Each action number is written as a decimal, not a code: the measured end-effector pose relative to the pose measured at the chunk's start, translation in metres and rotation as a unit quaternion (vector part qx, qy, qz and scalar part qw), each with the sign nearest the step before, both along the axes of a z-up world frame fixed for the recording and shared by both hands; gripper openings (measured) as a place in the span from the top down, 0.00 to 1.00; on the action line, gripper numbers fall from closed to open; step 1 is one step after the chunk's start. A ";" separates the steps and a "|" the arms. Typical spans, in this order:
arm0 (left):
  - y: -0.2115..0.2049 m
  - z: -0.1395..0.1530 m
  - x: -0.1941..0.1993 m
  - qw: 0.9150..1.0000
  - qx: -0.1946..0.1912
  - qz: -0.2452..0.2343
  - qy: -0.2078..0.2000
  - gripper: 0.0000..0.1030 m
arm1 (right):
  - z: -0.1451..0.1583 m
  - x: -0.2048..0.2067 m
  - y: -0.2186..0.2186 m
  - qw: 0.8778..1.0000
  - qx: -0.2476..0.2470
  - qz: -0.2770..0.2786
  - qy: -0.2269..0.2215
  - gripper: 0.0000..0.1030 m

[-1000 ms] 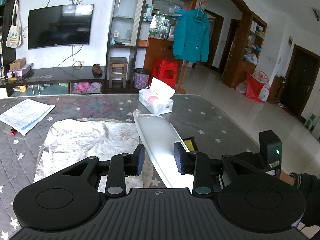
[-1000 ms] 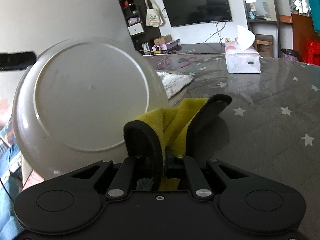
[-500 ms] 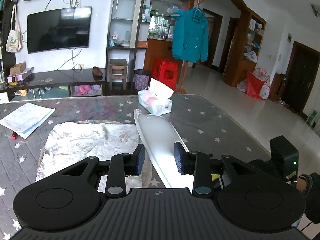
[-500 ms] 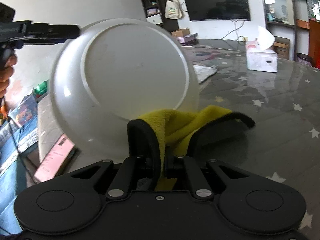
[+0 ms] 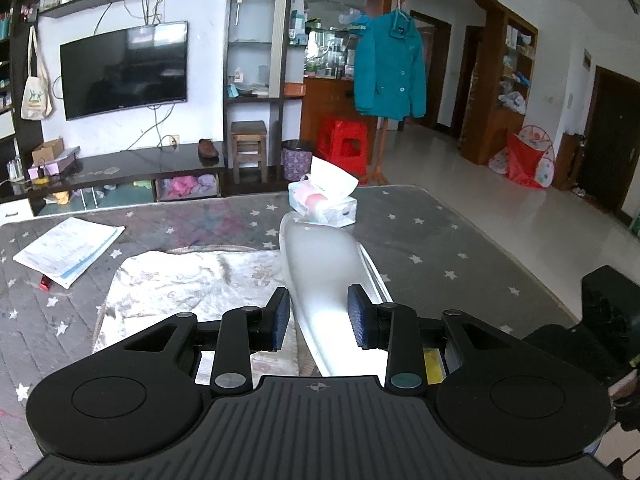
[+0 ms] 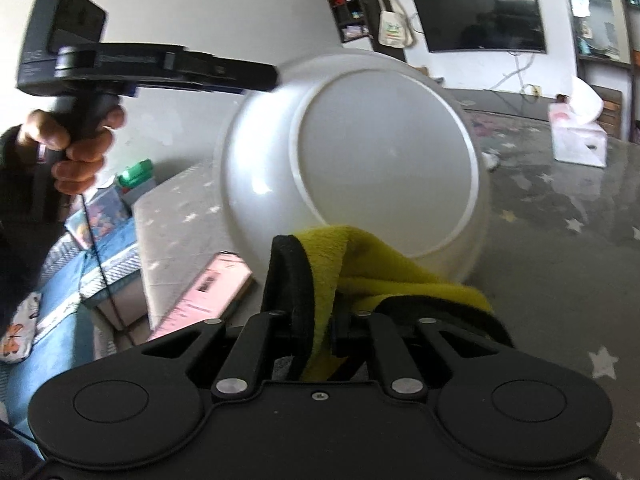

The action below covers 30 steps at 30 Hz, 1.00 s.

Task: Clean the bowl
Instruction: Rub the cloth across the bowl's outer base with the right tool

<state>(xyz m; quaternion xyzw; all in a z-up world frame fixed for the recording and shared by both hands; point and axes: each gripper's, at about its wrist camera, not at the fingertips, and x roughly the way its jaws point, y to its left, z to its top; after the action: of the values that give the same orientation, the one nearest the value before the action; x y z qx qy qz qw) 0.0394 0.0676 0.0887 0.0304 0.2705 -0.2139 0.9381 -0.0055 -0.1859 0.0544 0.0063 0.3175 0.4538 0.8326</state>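
1. The white bowl (image 6: 360,160) was held up on edge above the star-patterned table (image 5: 440,240), its underside facing the right wrist camera; what it held inside could not be told.
2. The left gripper (image 5: 319,316) gripped the bowl's rim between its narrowly set fingers.
3. The right gripper (image 6: 320,320) was clamped on a yellow cloth (image 6: 384,272), which lay against the bowl's lower outer wall.
4. A tissue box (image 5: 323,204) stood on the table beyond the bowl, one tissue sticking up.
5. Compared with a second before, the bowl sat further right and higher in the right wrist view, and the person's hand (image 6: 76,148) on the left gripper's handle had come into sight.
6. No writing was legible.
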 end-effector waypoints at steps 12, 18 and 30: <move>-0.006 0.002 -0.002 1.000 0.013 -0.012 -0.009 0.68 | 0.031 -0.006 0.009 0.999 0.037 0.020 -0.028 0.89; -0.012 0.003 -0.004 0.999 0.021 -0.019 -0.015 0.68 | 0.054 -0.003 0.011 0.997 0.051 0.019 -0.062 0.89; -0.023 0.005 -0.010 1.000 0.023 -0.017 -0.012 0.68 | 0.071 0.027 0.012 0.993 0.065 -0.021 -0.096 0.89</move>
<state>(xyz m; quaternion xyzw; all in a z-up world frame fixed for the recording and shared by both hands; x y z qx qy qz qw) 0.0297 0.0443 0.0936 0.0594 0.2639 -0.2231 0.9365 0.0214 -0.1738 0.1258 0.0235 0.2053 0.4544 0.8665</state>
